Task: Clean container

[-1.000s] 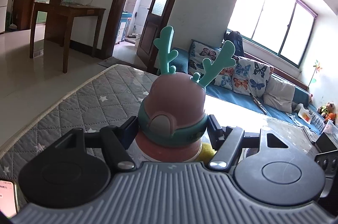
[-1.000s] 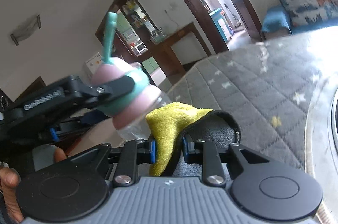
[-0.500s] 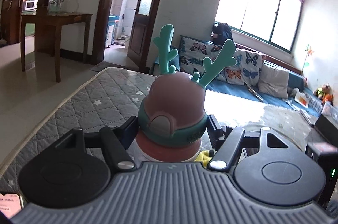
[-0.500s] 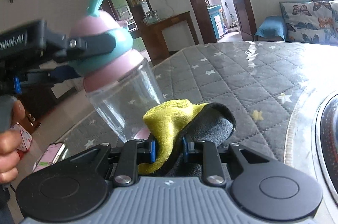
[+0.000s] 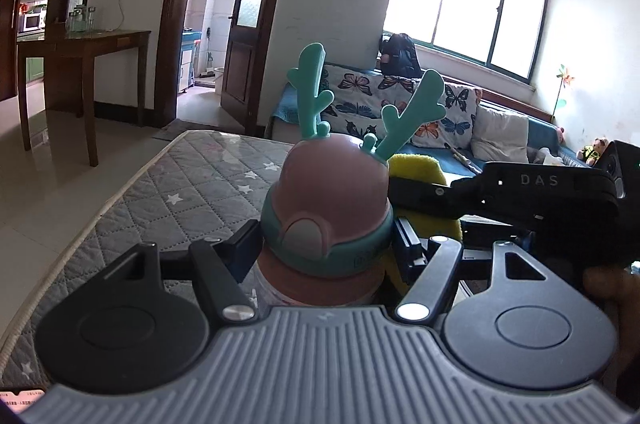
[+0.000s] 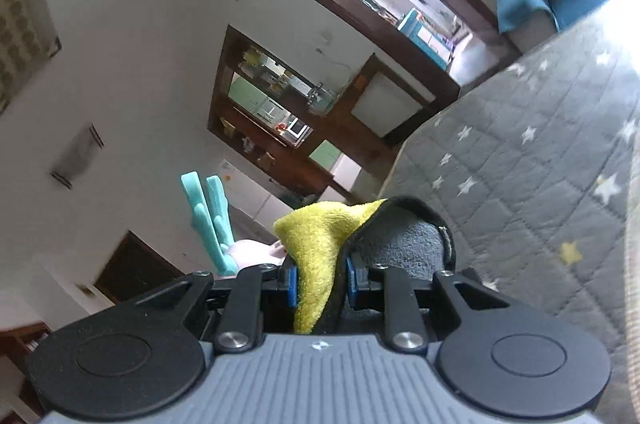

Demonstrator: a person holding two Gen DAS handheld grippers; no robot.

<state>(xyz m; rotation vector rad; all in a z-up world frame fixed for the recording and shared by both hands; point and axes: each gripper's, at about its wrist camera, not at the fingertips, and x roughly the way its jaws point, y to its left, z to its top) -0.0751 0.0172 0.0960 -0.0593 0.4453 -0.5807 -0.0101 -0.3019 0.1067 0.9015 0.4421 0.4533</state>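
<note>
**Cloth at the bottle's side**

Left gripper [image 5: 326,248] clamps your antlered bottle [image 5: 328,212] by its teal collar, above the quilted mat [image 5: 192,184]. Right gripper [image 6: 320,282] pinches the yellow cloth [image 6: 320,244] beside it. Push sideways too hard and the bottle may twist loose.

Bottle cap [image 5: 328,200] – smooth matt plastic; cloth [image 6: 316,248] – fuzzy; mattress [image 5: 192,184] – quilted fabric.

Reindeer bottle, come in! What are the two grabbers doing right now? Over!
Left gripper clamped on reindeer bottle at its teal collar. Right gripper pinching yellow cloth, beside the bottle's cap. Nothing in the way.
</note>
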